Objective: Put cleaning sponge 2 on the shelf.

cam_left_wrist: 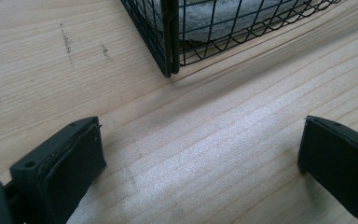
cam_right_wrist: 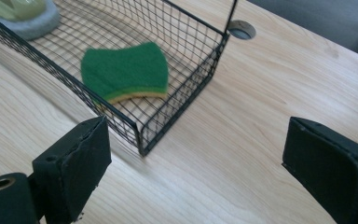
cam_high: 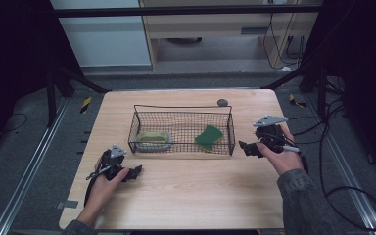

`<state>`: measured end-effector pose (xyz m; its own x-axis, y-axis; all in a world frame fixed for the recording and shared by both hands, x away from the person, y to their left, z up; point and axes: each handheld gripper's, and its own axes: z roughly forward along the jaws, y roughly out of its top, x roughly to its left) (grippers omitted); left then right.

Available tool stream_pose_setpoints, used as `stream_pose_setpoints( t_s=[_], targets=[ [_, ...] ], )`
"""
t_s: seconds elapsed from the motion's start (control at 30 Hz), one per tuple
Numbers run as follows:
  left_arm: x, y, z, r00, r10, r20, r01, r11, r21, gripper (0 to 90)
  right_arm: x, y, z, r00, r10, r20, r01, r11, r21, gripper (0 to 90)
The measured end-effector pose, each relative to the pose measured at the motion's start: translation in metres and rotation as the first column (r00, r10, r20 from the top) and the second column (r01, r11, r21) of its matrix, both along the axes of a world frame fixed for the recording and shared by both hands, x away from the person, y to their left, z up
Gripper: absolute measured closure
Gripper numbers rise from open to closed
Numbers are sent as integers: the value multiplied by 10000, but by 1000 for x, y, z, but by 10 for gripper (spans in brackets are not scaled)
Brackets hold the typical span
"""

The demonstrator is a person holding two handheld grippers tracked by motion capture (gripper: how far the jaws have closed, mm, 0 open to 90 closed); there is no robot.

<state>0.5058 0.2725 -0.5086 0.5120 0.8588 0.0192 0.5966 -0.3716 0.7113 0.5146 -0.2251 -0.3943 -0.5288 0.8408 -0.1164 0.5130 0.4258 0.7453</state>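
Black wire mesh basket (cam_high: 182, 108) already holds a green scouring sponge (cam_high: 208, 136) and perhaps a dish; left gripper (cam_high: 136, 171) and right gripper (cam_high: 245, 147), flanking the basket, gape empty.

A: What do the hand tools look like?
B: 2 black grippers. The left gripper (cam_high: 136, 172) and right gripper (cam_high: 244, 147) each carry a grey 3-cornered plate on top, thick black pads (cam_right_wrist: 81, 156), and a trailing black cable.
A: Clothing?
B: Grey sleeves (cam_high: 301, 198), at 5 o'clock.

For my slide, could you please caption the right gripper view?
Open jaws face a black wire basket holding a green sponge.
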Motion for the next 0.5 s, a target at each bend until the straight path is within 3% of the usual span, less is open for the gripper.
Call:
stream_pose_setpoints(
  t_s=[0.13, 0.5],
  targets=[
    [0, 0, 0, 10000, 0, 0, 0, 10000, 0, 0, -3, -10, -9, 9998, -202, -31, 202, 9998, -60, 83],
    [0, 0, 0, 10000, 0, 0, 0, 10000, 0, 0, -8, -30, -33, 9972, -729, -167, 734, 9968, 331, 82]
  ],
)
